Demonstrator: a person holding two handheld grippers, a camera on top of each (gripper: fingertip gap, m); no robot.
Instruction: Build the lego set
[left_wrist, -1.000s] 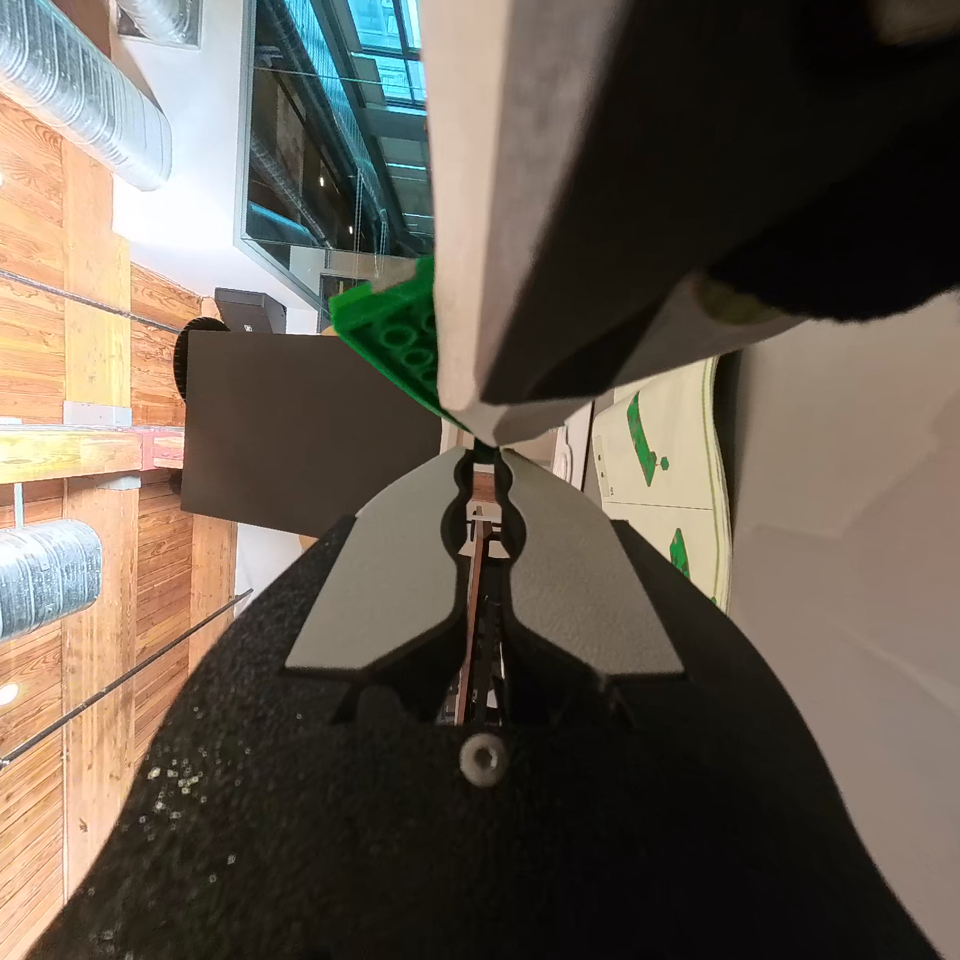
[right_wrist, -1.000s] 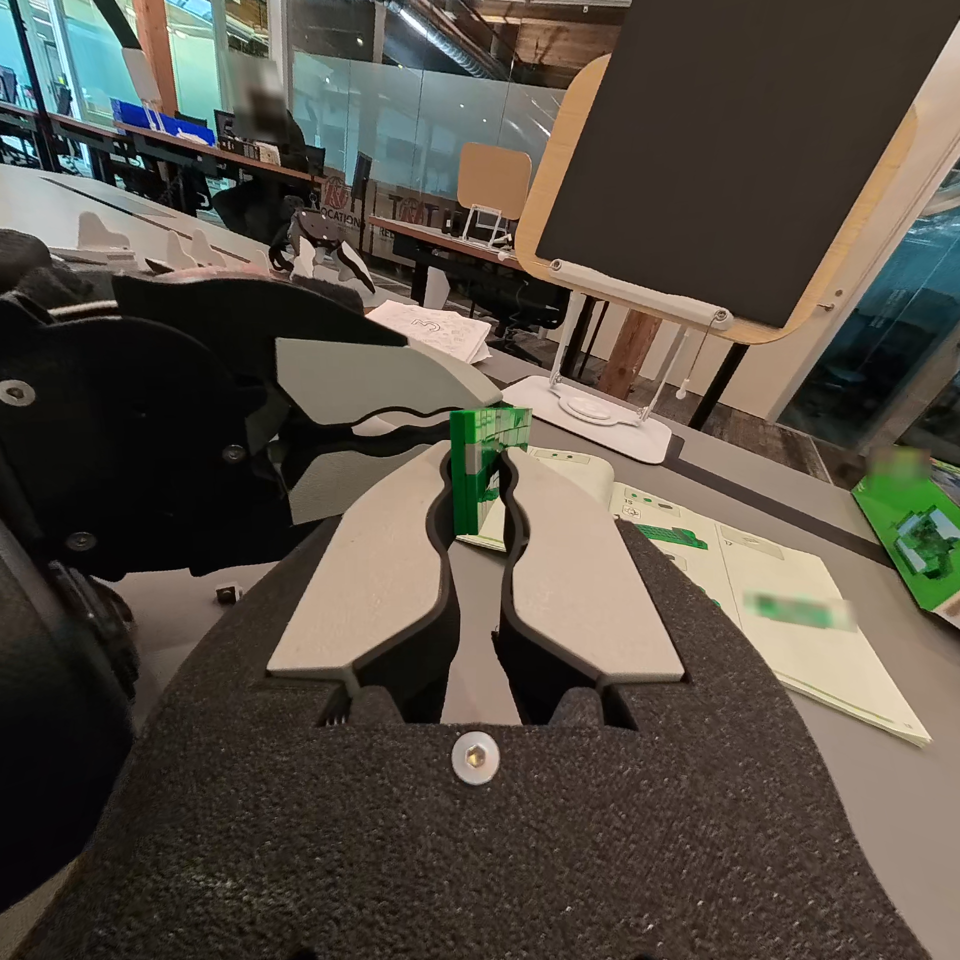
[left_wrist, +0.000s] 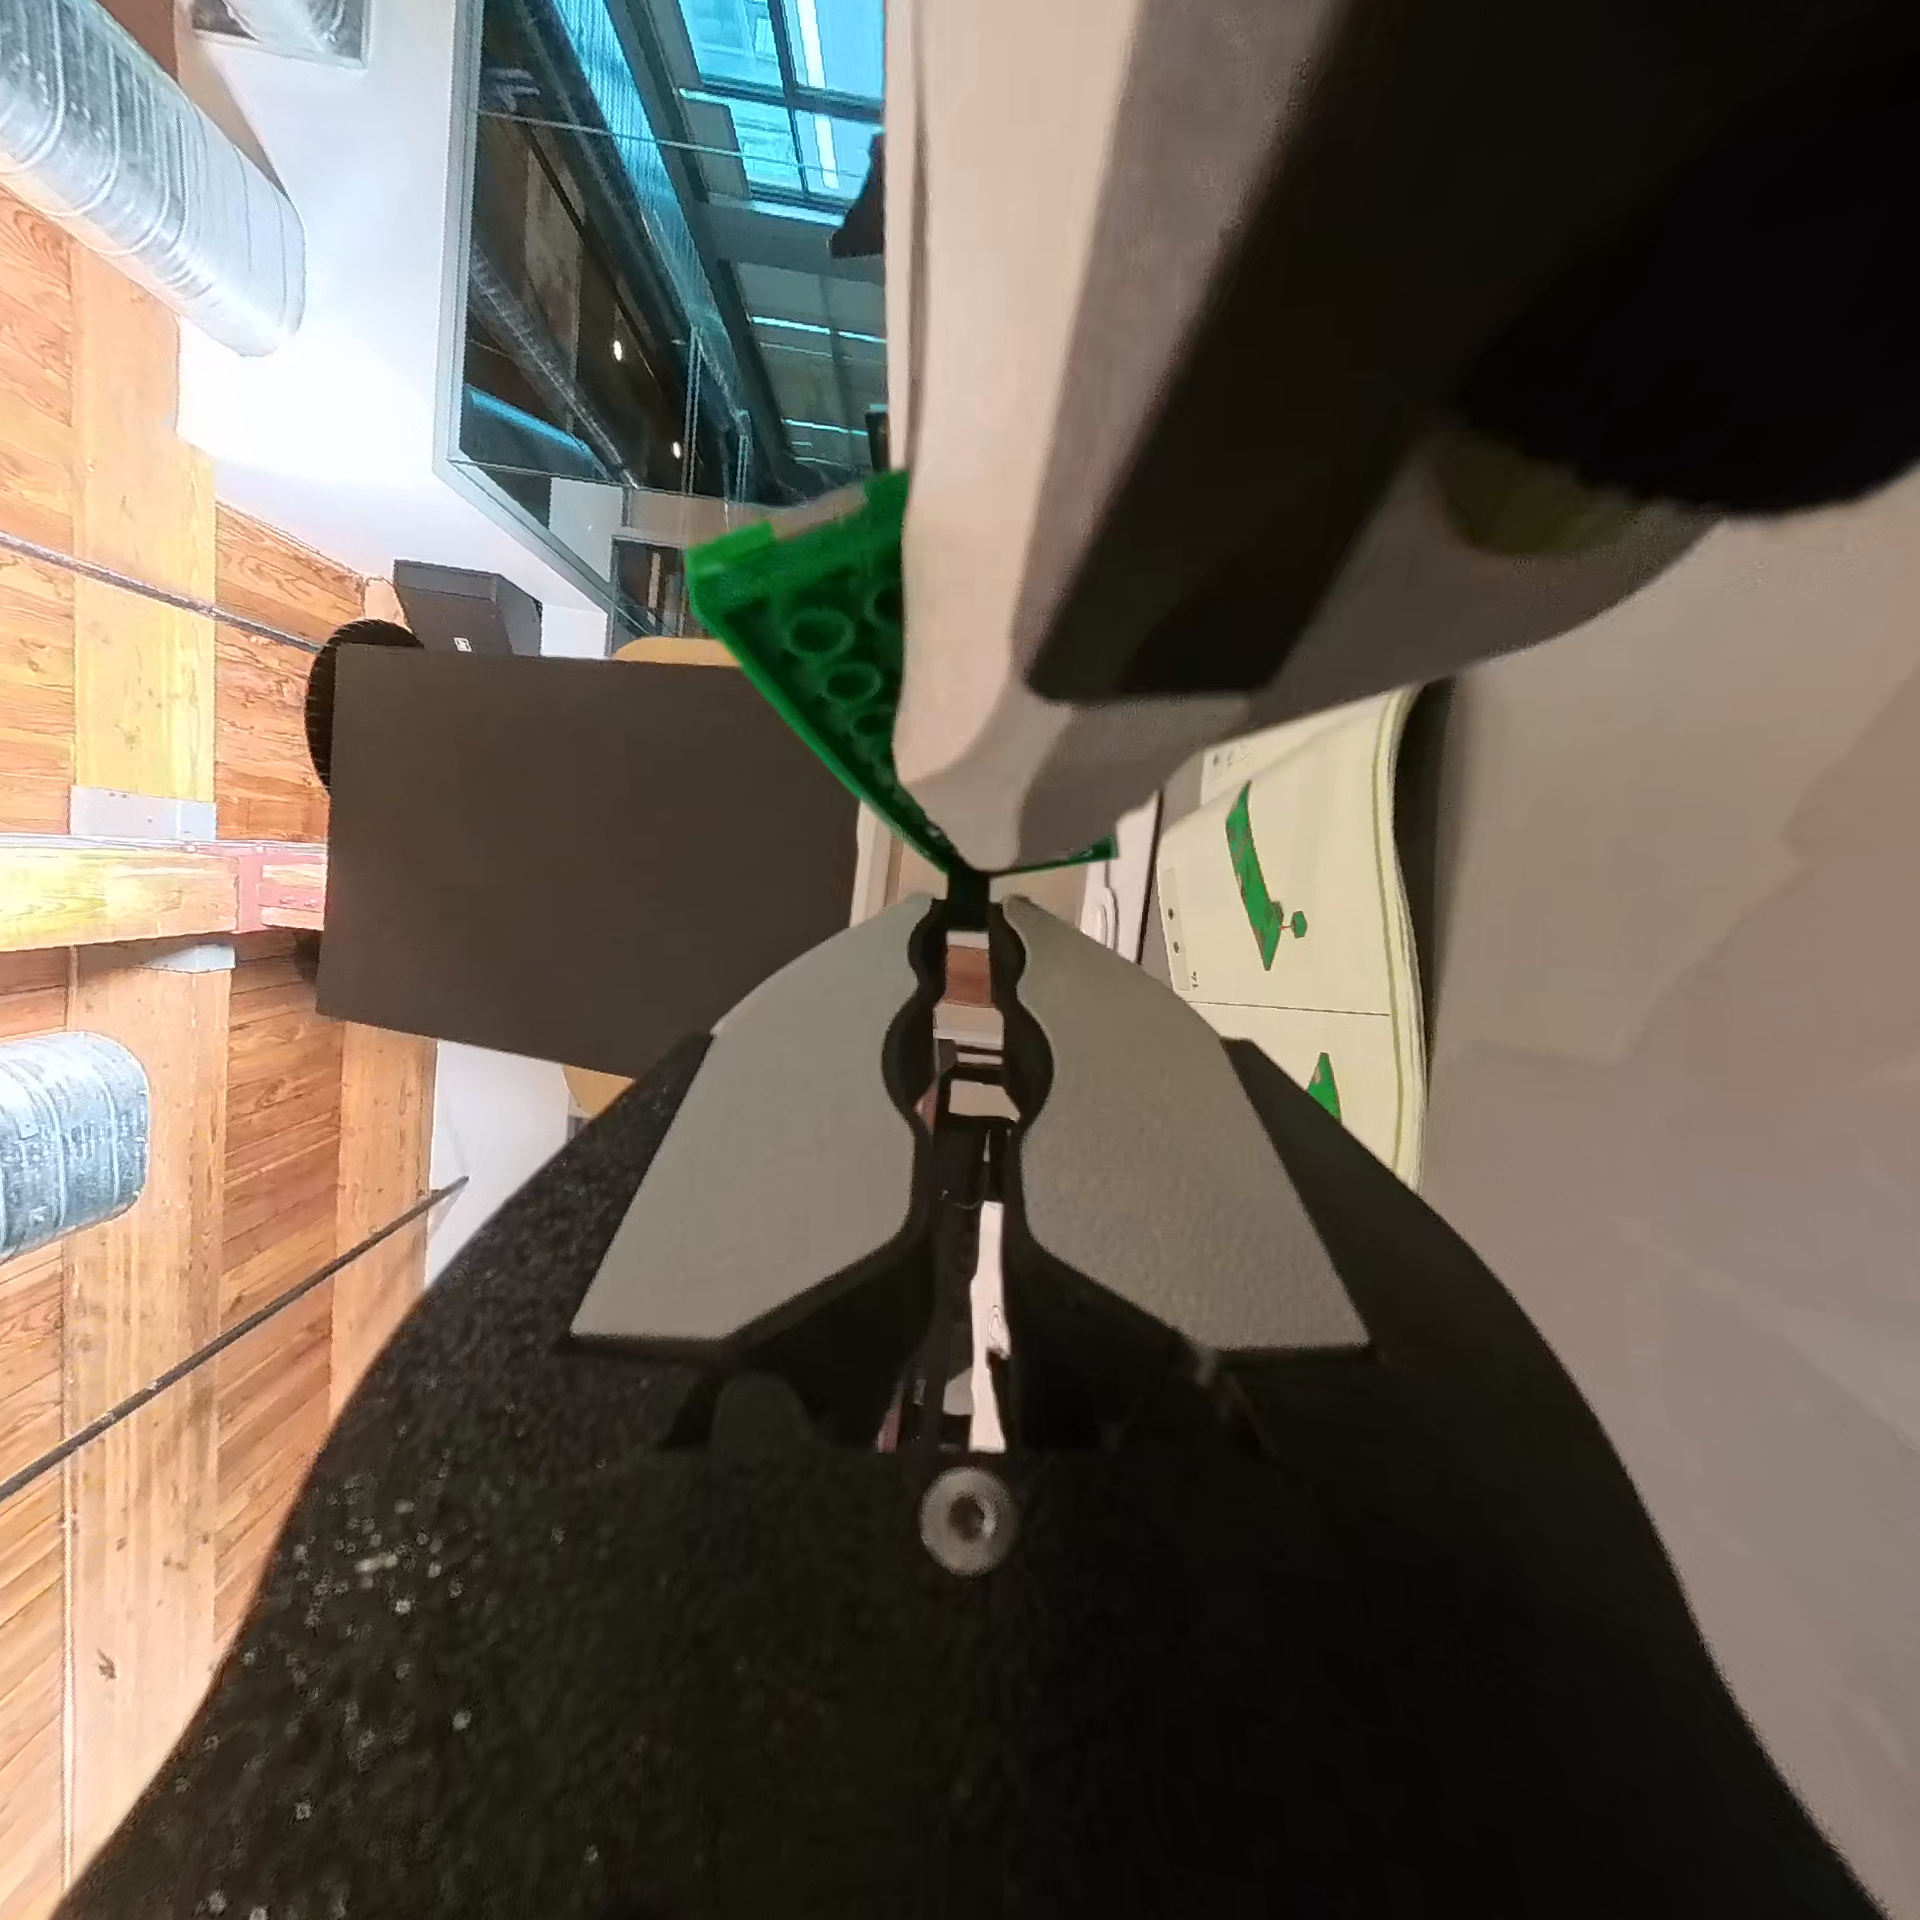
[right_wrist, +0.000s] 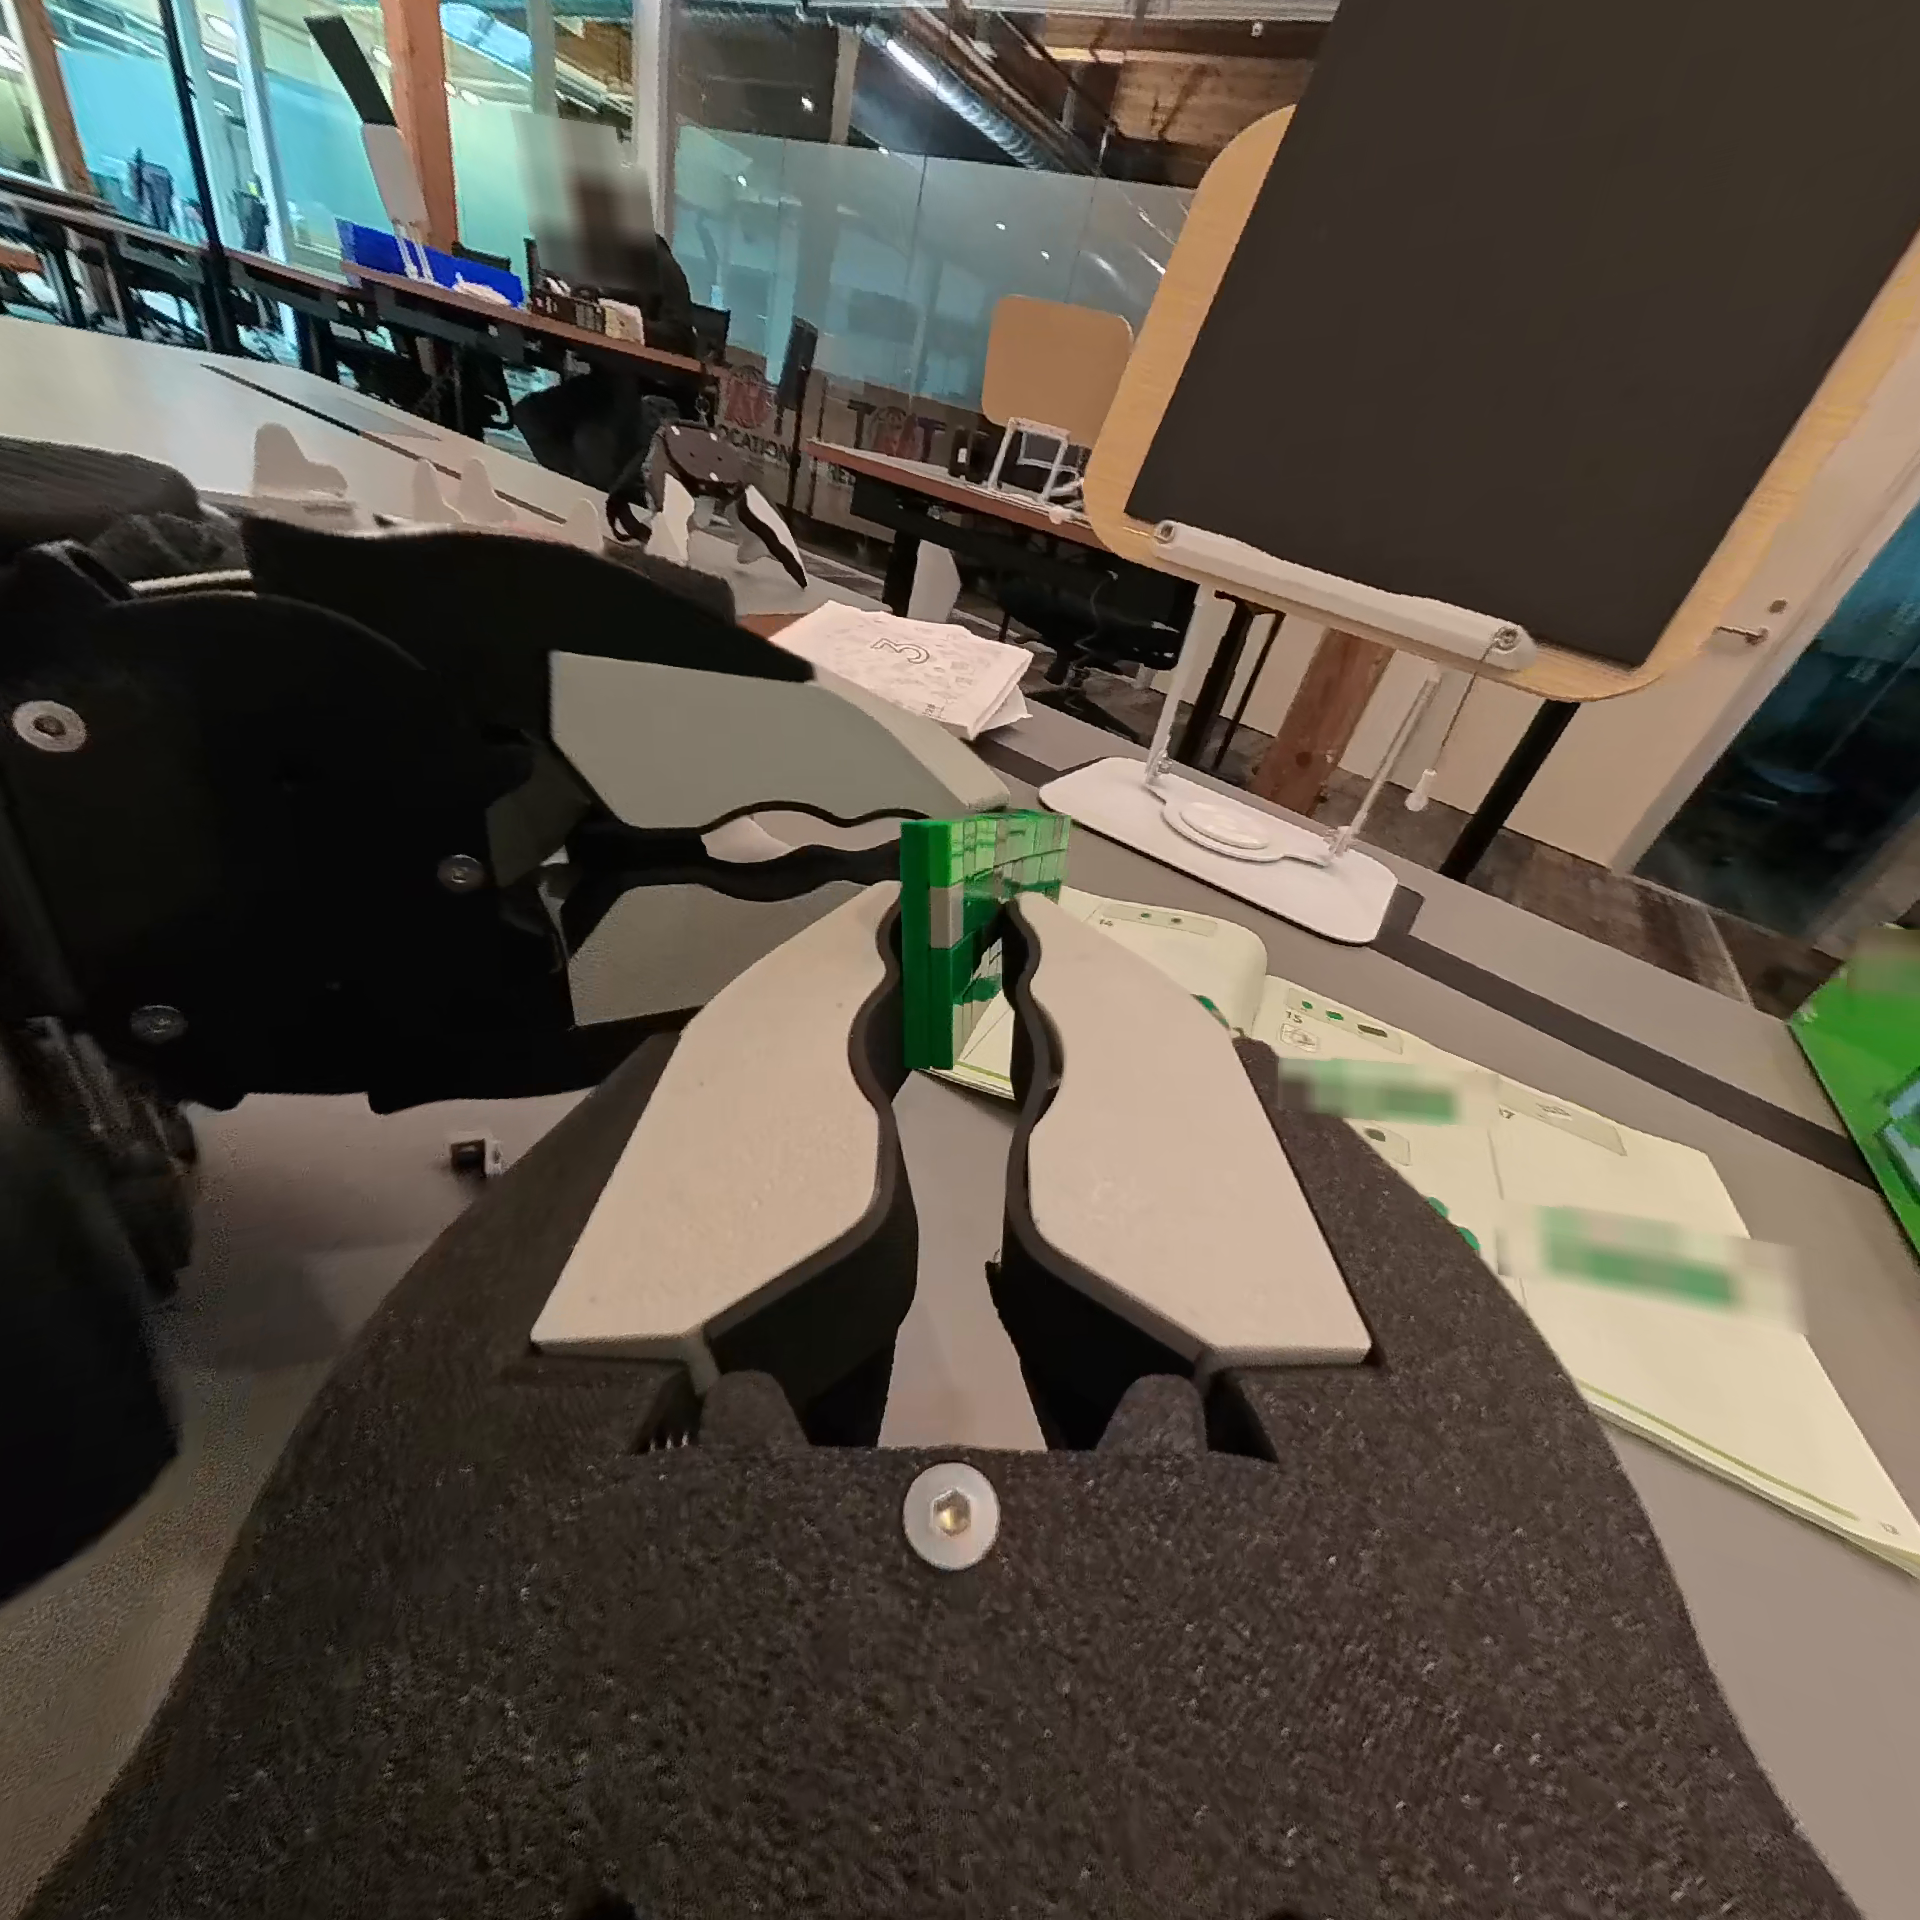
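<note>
My right gripper (right_wrist: 961, 920), the one with pale grey fingers in a black foam body, is clamped on a flat green lego plate assembly (right_wrist: 971, 925), holding it upright on its edge, one small grey piece showing on its near side. In the right wrist view my left gripper (right_wrist: 914, 831) reaches in from the left, turned sideways, its grey fingertips drawn almost together right at the top edge of that green plate. From the left wrist view the fingers (left_wrist: 831, 1091) sit nearly closed with only a thin slit between them, and something dark and small sits at the very tips, though I can't tell whether they truly grip the plate or merely touch it. The studded underside of the plate shows green there, pressed against the big grey finger of my right gripper overhead. Below and to the right, the open pale-green instruction booklet (right_wrist: 1558, 1351) lies flat on the grey table (right_wrist: 1766, 1662), and beyond it a dark board with a wooden rim (right_wrist: 1507, 312) stands on a white stand.
</note>
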